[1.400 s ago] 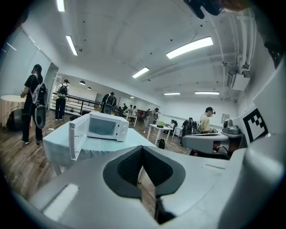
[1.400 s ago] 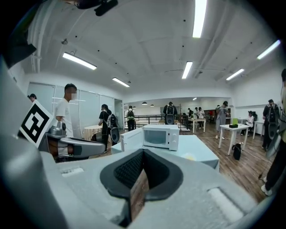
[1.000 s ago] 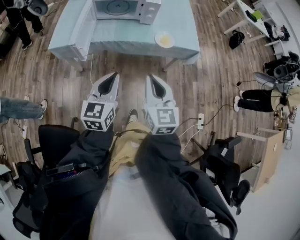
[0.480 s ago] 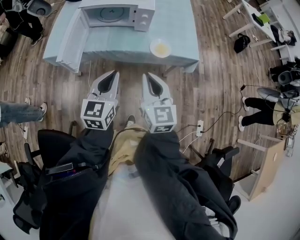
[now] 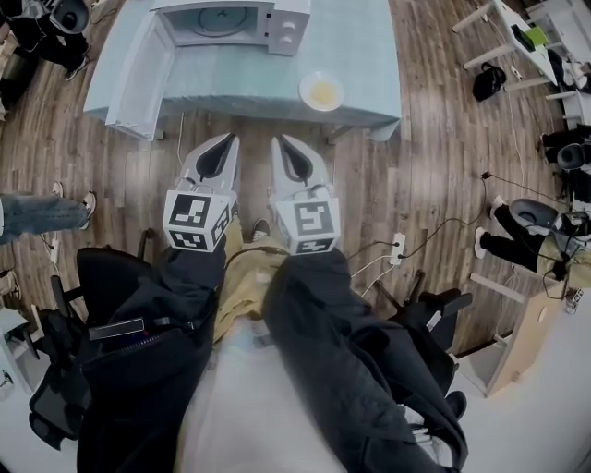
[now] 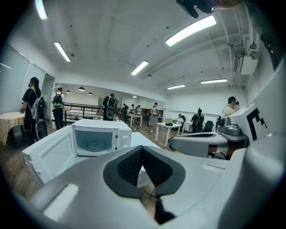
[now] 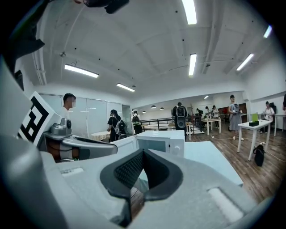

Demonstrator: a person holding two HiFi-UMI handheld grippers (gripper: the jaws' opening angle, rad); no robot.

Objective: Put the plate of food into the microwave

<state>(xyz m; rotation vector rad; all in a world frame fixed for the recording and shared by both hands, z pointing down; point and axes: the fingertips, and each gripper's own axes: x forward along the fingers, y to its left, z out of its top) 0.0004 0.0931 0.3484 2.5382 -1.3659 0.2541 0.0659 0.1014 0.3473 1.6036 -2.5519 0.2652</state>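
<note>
A white plate of yellow food [image 5: 322, 90] sits near the front right edge of the light blue table [image 5: 360, 55]. The white microwave [image 5: 231, 17] stands at the table's back with its door [image 5: 138, 74] swung wide to the left, and the cavity with its turntable [image 6: 96, 142] is bare. My left gripper [image 5: 224, 140] and right gripper [image 5: 281, 140] hang side by side over the wooden floor, short of the table. Both are shut with nothing between the pads, as the left gripper view [image 6: 142, 148] and the right gripper view [image 7: 143, 152] show.
A power strip [image 5: 399, 246] with cables lies on the floor to my right. Black office chairs [image 5: 434, 314] stand on both sides of me. People stand or sit at the left [image 5: 37, 212] and far right [image 5: 517, 236]. White desks [image 5: 517, 28] are at the upper right.
The right gripper has drifted left, closer to the left gripper. Both grippers have edged a little forward toward the table.
</note>
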